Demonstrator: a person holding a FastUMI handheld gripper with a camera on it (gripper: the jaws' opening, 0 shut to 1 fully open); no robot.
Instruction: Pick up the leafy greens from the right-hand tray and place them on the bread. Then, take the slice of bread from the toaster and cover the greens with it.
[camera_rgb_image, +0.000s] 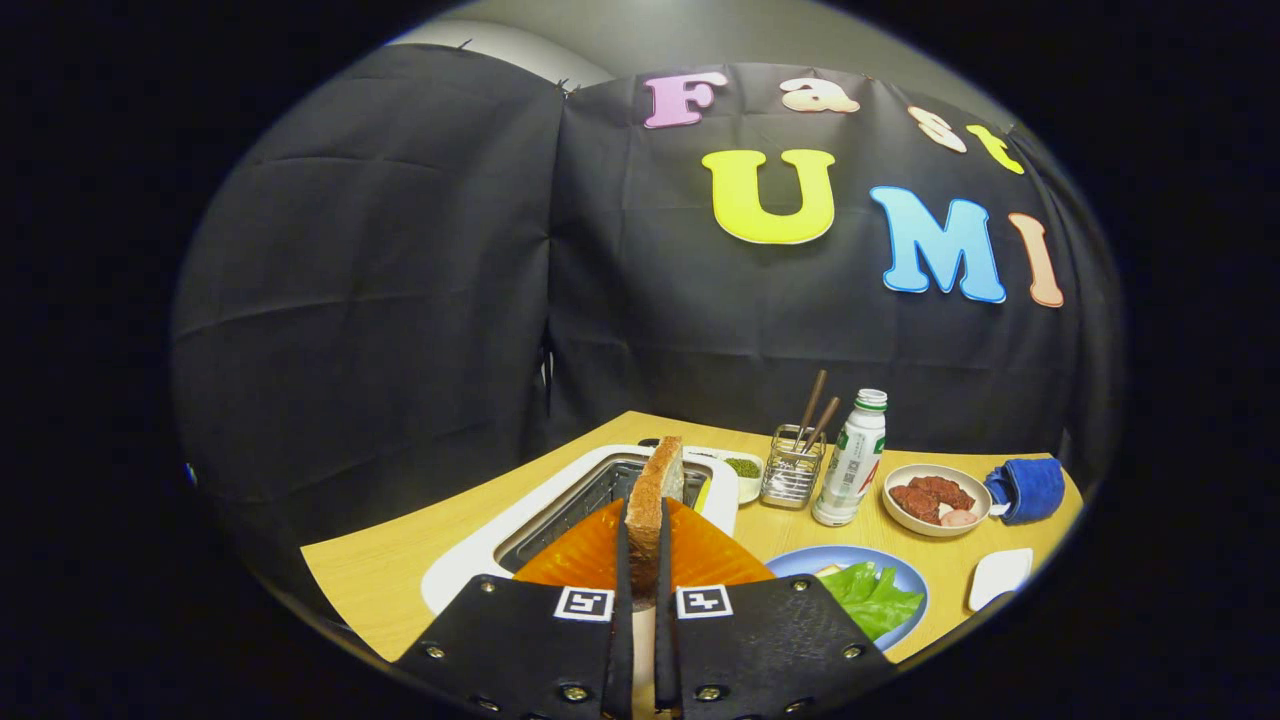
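gripper (645, 575) clamped on brown toast slice (655, 500) (edge-on) | above white toaster (590, 495) | green lettuce (870, 595) right of fingers, awaiting cover

There is one gripper (642, 560) with two fingers, and both fingers press on one brown slice of bread (655, 500) standing on its edge. There is one white toaster (500, 545) with one long slot on the one light wooden table (400, 570). There is one blue round plate (905, 575) with one pile of green leafy greens (872, 595) on it. Far off, there is one small white dish of green bits (742, 467), one wire holder (792, 470) with two brown sticks (815, 405), one white bottle with a green cap (852, 460), one pale bowl of red food (935, 498), one blue cloth (1028, 488), and one small white tray (1000, 575) on the right.
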